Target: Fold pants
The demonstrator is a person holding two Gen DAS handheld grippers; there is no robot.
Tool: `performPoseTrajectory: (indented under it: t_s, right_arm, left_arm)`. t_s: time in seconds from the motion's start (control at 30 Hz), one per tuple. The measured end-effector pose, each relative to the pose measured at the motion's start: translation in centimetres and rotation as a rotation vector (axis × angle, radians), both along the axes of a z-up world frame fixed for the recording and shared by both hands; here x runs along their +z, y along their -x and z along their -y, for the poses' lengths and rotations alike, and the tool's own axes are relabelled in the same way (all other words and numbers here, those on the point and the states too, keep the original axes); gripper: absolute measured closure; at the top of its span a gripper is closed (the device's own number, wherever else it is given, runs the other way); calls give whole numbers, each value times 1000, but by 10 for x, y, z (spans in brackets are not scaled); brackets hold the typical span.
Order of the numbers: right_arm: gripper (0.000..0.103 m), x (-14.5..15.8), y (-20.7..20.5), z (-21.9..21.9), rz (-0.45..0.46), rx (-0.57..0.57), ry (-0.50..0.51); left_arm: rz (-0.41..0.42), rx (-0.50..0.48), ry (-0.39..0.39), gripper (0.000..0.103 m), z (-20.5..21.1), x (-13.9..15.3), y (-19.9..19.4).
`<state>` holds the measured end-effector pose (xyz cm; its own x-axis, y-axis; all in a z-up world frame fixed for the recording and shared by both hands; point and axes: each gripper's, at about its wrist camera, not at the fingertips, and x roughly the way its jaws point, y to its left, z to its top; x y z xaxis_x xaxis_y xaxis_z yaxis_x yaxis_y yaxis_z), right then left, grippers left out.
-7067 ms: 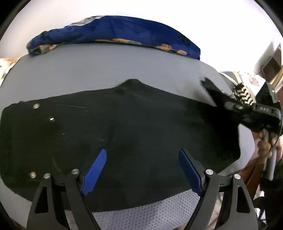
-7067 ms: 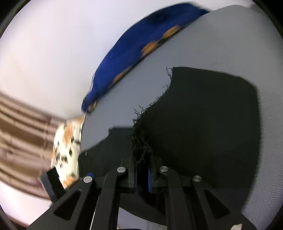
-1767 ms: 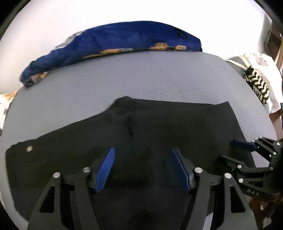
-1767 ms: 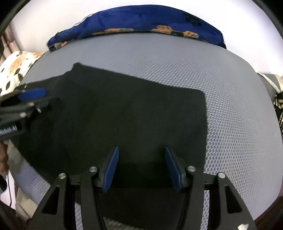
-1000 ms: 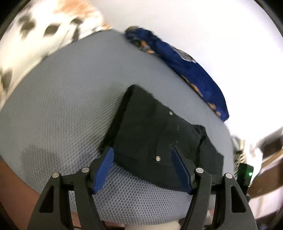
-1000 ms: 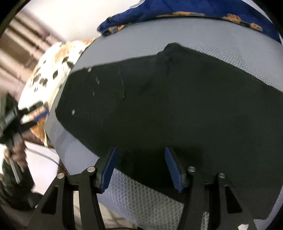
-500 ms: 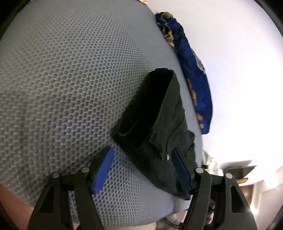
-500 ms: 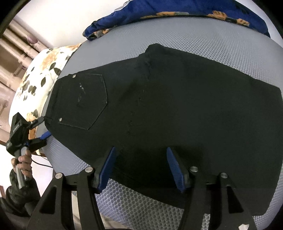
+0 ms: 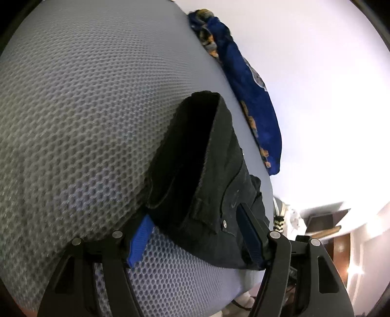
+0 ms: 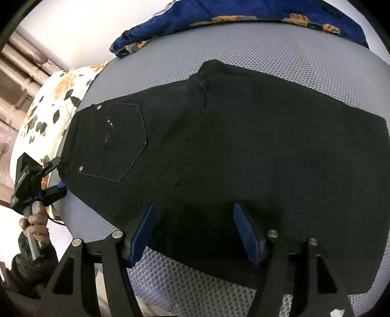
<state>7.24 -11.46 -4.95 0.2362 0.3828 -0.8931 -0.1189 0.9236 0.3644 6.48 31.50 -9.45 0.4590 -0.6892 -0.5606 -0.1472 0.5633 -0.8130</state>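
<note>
On the grey mesh bed surface (image 10: 280, 51) the black pants (image 10: 243, 136) lie flat, doubled over, waistband end at the left, a rear pocket (image 10: 117, 141) with rivets facing up.

At the far left, past the edge of the bed, a hand (image 10: 36, 224) grips the handle of the left gripper (image 10: 57, 174), which points in level at the waistband corner. Its jaws stand apart, one above and one below the hem; in the left wrist view the waistband opening sits between the blue pads (image 9: 139, 237), and the pads do not visibly press on it. White lettering runs along the gripper's body but is too small to read.

Behind that, a floral cushion (image 10: 48, 107) rests at the head of the bed.

Toward the middle, the right gripper (image 10: 197, 231) tilts steeply down over the near edge of the pants. Its jaws have just been opening and now stand wide, the cloth lying beneath them, not pinched.

Along the far edge lies a blue blanket (image 10: 243, 12) with orange patterning.
</note>
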Motion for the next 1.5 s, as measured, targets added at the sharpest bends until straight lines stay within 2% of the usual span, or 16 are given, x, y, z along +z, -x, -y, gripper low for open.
performPoseTrajectory:
  t_s: [0.23,0.27,0.3,0.33,0.4,0.53,0.63,0.8,0.97,1.07,1.2,1.3,1.5]
  right_arm:
    - [30,0,0,-7,11,2,10]
    - [30,1,0,-8,14,6,16]
    - [30,1,-1,-8,16,6,18]
    - [30,2,-1,-8,18,6,13]
    - [29,4,-1,-4,16,0,-13]
    - [30,12,-1,8,35,-25,-32]
    - [30,25,0,29,63,-64,-42]
    - [30,45,0,69,98,-140,-75]
    - [30,64,5,123,127,-230,-133]
    - [30,71,10,156,139,-294,-183]
    - [30,76,21,196,157,-372,-232]
    - [30,76,29,219,165,-407,-245]
    - [29,60,33,242,121,-432,-316]
  left_arm:
    - [41,-46,-68,35,24,4,-20]
    - [49,-47,-95,43,29,6,-22]
    - [47,-46,-132,60,33,7,-22]
    - [42,-50,-161,69,36,8,-22]
    - [30,-54,-198,74,41,10,-24]
    - [72,-41,-196,76,50,39,-23]
    - [140,-62,-204,76,67,72,-20]
    - [276,-176,-211,76,126,131,-19]
    - [368,-324,-219,76,201,167,-18]
    - [368,-414,-217,76,254,169,-23]
    - [334,-519,-227,76,314,157,-24]
    - [306,-601,-283,76,357,139,-22]
    - [258,-689,-400,76,415,99,-11]
